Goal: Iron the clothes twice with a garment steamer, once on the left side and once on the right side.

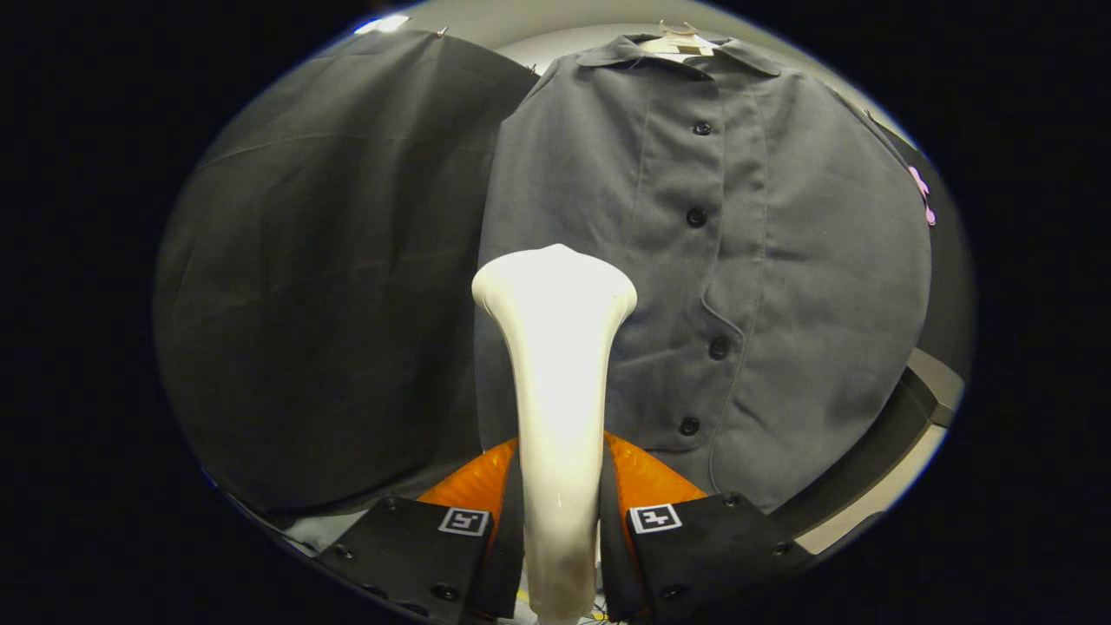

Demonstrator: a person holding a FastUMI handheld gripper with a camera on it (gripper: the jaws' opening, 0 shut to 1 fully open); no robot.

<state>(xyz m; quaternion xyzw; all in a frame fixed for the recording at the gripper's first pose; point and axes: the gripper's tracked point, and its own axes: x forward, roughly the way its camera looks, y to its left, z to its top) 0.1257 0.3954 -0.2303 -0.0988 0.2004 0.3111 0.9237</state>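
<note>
A grey button-up shirt (781,260) hangs on a pale hanger (681,41) straight ahead, its row of dark buttons (696,217) running down the middle. A white garment steamer (555,365) stands upright between my fingers, its wide head (554,282) against the shirt's left half, about mid-height. My gripper (560,512) is shut on the steamer's handle, both fingers pressing its sides.
A black cloth wall (330,304) hangs to the left of the shirt. Something orange (647,477) lies low behind the fingers. A dark bar (877,451) slants past the shirt's lower right hem. Pink clips (922,193) sit at the shirt's right edge.
</note>
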